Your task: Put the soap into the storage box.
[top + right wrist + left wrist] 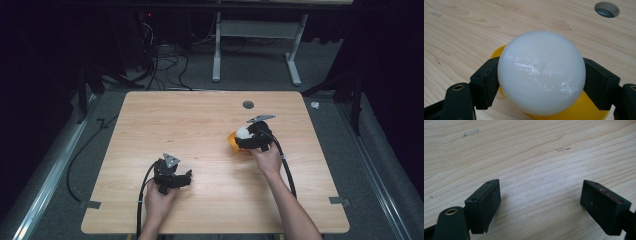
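wooden table (200, 125), grey carpet (250, 70), dark room

A light wooden table (200, 125) carries the scene, its grain running across the top. Near the far edge is 1 round dark hole (248, 104). A yellow object (231, 140), possibly a shallow dish, lies on the right half, mostly hidden.

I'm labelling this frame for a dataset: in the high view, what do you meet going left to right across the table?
Left gripper, jaws open over bare wood → yellow object → white ball held in the right gripper. The round hole overlaps these sideways, so I leave it out.
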The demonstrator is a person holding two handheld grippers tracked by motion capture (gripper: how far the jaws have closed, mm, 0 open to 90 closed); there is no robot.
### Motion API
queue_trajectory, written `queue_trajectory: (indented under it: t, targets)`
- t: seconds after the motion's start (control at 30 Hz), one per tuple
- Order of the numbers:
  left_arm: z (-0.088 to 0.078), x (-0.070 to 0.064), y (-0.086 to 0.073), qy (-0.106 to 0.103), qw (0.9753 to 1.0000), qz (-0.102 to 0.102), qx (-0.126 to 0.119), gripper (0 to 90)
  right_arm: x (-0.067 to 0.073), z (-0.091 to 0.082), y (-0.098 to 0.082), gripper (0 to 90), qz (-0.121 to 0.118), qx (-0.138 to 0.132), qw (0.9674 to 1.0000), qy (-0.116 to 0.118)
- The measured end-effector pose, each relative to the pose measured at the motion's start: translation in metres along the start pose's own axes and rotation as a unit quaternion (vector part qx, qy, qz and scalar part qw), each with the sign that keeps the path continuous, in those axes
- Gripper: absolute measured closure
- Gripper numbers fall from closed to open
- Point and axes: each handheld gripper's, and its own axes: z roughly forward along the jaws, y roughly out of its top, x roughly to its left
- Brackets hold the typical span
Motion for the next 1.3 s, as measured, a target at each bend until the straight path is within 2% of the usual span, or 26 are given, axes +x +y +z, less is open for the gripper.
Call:
queue_trajectory:
  t: [0.27, 0.47, 0.7, 0.77, 0.9, 1.07, 1.3]
  targets:
    - [0.0, 0.0, 0.0, 0.001, 1.0, 0.0, -0.001, 17.1, 0.0, 0.008, -0.001, 23.3, 0.003, 0.013, 0.9999, -0.005]
    - [0.0, 0.0, 0.0, 0.0, 1.0, 0.0, 0.0, 17.1, -0.003, 0.013, -0.003, 23.2, 0.015, 0.02, 0.9997, -0.002]
    - [0.0, 0.0, 0.0, 0.0, 1.0, 0.0, 0.0, 17.1, -0.006, 0.017, -0.005, 22.8, 0.027, 0.035, 0.999, -0.01]
    - [0.0, 0.0, 0.0, 0.0, 1.0, 0.0, 0.0, 17.0, -0.007, 0.015, -0.005, 22.8, 0.033, 0.028, 0.999, -0.005]
    - [0.0, 0.0, 0.0, 0.0, 1.0, 0.0, 0.0, 17.1, -0.01, 0.004, -0.001, 24.9, 0.043, -0.004, 0.9991, 0.001]
    - [0.0, 0.0, 0.0, 0.0, 1.0, 0.0, 0.0, 17.0, -0.011, -0.003, -0.002, 23.9, 0.035, -0.002, 0.9994, -0.005]
    - [0.0, 0.0, 0.0, 0.0, 1.0, 0.0, 0.0, 17.0, -0.013, -0.014, 0.0, 25.2, 0.034, -0.026, 0.9991, -0.001]
